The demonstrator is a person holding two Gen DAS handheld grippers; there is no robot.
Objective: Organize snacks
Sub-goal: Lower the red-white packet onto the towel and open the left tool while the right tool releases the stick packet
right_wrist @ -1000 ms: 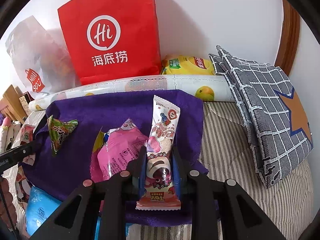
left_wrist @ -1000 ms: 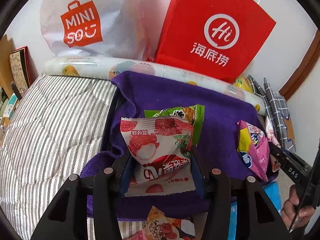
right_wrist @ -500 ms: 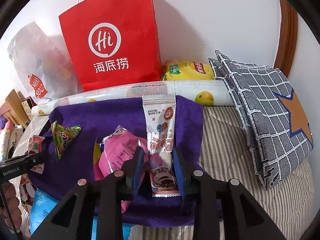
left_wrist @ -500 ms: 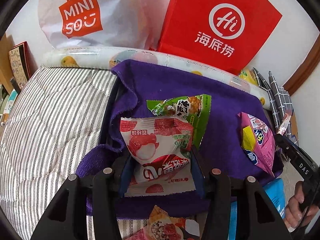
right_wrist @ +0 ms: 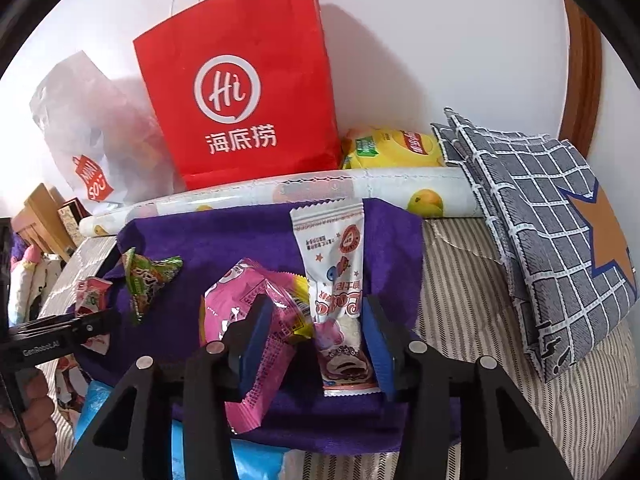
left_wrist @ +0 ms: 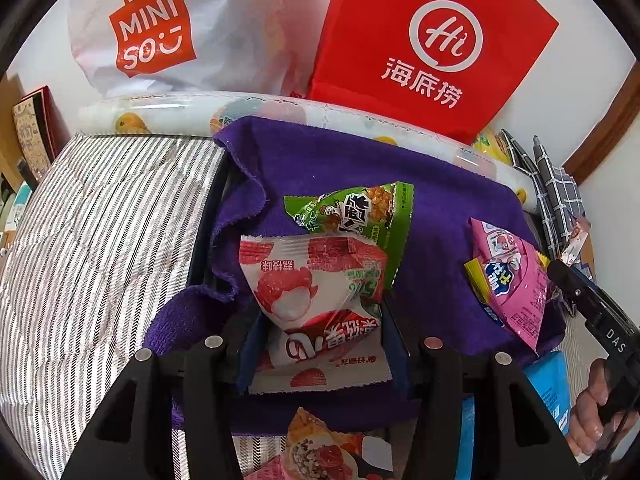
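Note:
My left gripper (left_wrist: 320, 344) is shut on a red-and-white lychee snack packet (left_wrist: 312, 292) above the purple towel (left_wrist: 440, 184). A green snack packet (left_wrist: 356, 212) lies on the towel just beyond it, and a pink packet (left_wrist: 508, 280) lies to the right. My right gripper (right_wrist: 316, 344) is open; a white Toy Story snack bar (right_wrist: 336, 280) lies on the towel (right_wrist: 224, 240) between its jaws, against the right one. The pink packet (right_wrist: 256, 312) lies against the left finger. The green packet (right_wrist: 148, 280) is at the left.
A red Hi paper bag (right_wrist: 240, 96), a white Miniso bag (left_wrist: 160, 32) and a fruit-print roll (right_wrist: 400, 192) stand along the wall. A grey checked cushion (right_wrist: 552, 232) lies right. Blue packets (right_wrist: 104, 404) and another snack (left_wrist: 320, 452) lie near the front on striped bedding (left_wrist: 100, 240).
My right gripper opened and let go of the Toy Story bar, which now lies on the towel. The left gripper kept hold of the lychee packet and drew back slightly.

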